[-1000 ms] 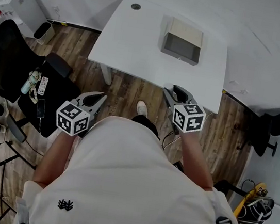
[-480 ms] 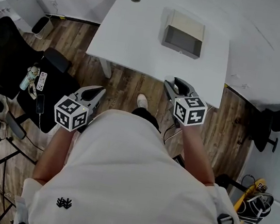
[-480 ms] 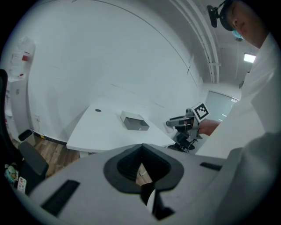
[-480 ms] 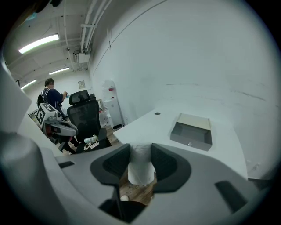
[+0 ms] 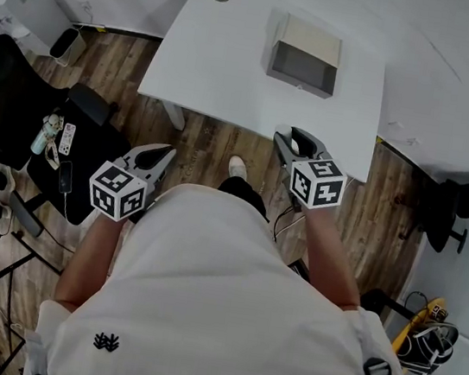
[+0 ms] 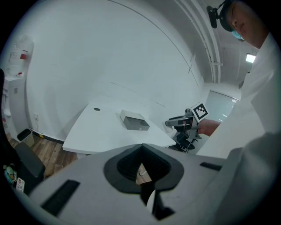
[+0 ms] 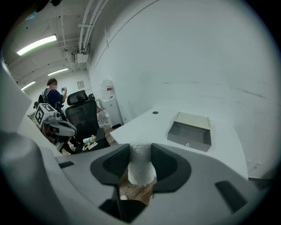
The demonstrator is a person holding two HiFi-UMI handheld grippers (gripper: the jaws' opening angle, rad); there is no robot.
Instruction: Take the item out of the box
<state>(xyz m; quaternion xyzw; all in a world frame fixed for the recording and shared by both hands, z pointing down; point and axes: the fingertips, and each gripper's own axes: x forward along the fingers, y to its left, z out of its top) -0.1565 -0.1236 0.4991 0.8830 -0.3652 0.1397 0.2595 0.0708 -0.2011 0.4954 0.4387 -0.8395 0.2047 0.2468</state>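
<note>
Head view showed the left gripper (image 5: 166,156) held low over the wooden floor, short of the bench (image 5: 210,56). The left gripper view showed its fingers pressed together with nothing between them, only a sliver of floor beyond. Further right, the box (image 5: 299,85) sat towards the far side of the bench, well apart from both grippers. It appeared open, and its grey inside looked bare from above. At the right, the right gripper (image 5: 296,139) hovered at the bench's near edge. Its fingers were held part-way apart and clamped on a pale whitish item (image 7: 140,165) that filled the gap between the pads. On that showing, the item was probably already out of the box and in the right gripper's hold, with at most setting it down left to do. That was a judgement only, since what kind of thing the item was could not be made out. The head view alone gave the layout but hid what the right fingers carried. The right gripper view alone showed the item, and also a small catch on the box's front wall. The left gripper view alone showed the right gripper from the side.
</note>
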